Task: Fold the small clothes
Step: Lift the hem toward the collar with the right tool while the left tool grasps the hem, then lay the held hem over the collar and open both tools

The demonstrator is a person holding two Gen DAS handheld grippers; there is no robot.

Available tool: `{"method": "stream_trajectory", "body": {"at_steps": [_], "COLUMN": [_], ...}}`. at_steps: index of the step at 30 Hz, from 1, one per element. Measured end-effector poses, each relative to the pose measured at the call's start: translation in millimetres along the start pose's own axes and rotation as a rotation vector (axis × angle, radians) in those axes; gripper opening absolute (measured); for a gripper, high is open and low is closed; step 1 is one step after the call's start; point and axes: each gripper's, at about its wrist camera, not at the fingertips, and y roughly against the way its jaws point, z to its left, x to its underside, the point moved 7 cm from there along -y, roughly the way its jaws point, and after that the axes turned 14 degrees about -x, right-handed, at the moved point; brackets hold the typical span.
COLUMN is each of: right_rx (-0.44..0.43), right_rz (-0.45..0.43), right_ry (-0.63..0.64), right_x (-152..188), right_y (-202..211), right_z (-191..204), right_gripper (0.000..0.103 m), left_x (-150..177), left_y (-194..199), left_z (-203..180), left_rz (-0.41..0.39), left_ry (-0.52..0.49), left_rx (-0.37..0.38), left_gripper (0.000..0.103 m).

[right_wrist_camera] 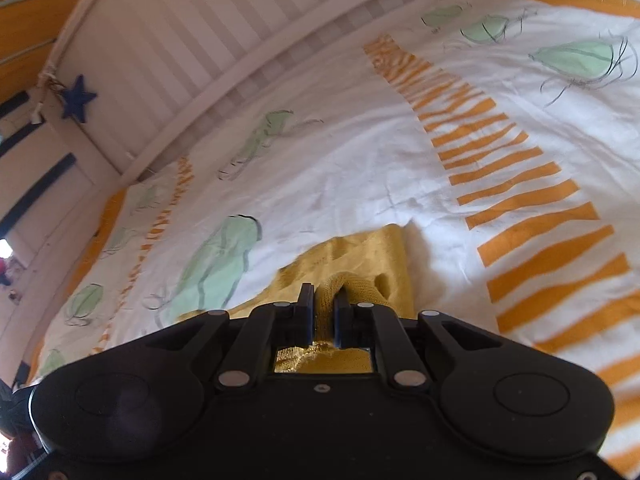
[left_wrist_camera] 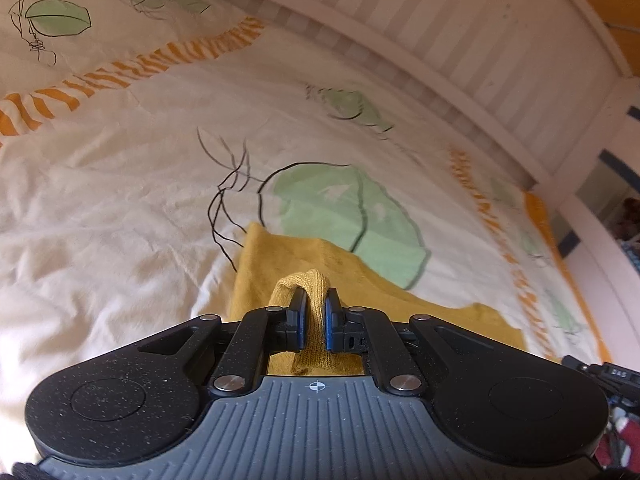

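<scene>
A small mustard-yellow knit garment (left_wrist_camera: 304,264) lies on the white bedcover; it also shows in the right wrist view (right_wrist_camera: 360,252). My left gripper (left_wrist_camera: 314,300) is shut on a ribbed edge of the garment, which bulges up between the fingers. My right gripper (right_wrist_camera: 323,300) is shut on another ribbed edge of the same garment. Most of the cloth near both grippers is hidden under their bodies.
The bedcover (left_wrist_camera: 120,200) is white with green leaf prints and orange striped bands (right_wrist_camera: 520,184). A white slatted bed rail (left_wrist_camera: 440,40) runs along the far side; it also shows in the right wrist view (right_wrist_camera: 200,60), with a blue star (right_wrist_camera: 78,98) hanging on it.
</scene>
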Motion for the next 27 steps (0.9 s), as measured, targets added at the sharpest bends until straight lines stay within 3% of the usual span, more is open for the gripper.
{"method": "stream_trajectory", "body": {"at_steps": [11, 14, 17, 19, 23, 27], "right_rx": [0.071, 0.08, 0.091, 0.115, 0.139, 0.139], "right_rz": [0.036, 0.031, 0.025, 0.004, -0.022, 0.009], "right_ry": [0.009, 0.021, 0.052, 0.085, 0.157, 0.253], "right_x": [-1.2, -1.4, -3.0, -7.2, -16.6, -9.5], "right_y": [-43.9, -45.7, -41.7, -36.5, -25.3, -20.8], "right_z": [-26.6, -26.0, -21.2, -17.3, -4.4, 19.0], "right_gripper": [0.017, 0.021, 0.036, 0.061, 0.064, 0.064], "left_x": [-6.8, -12.4, -22.4, -28.0, -25.6, -4.2], "left_y": [-53.6, -56.7, -49.3, -39.4, -14.6, 2.0], "left_z": [0.6, 6.1, 12.7, 14.2, 5.6, -6.9], "left_rz": [0.01, -0.008, -0.041, -0.063, -0.104, -0.11], "left_ry": [-0.012, 0.016, 0.014, -0.01, -0.116, -0.238], "left_rx": [-0.073, -0.09, -0.117, -0.129, -0.123, -0.113], "left_gripper": [0.013, 0.029, 0.032, 0.037, 0.042, 0.043]}}
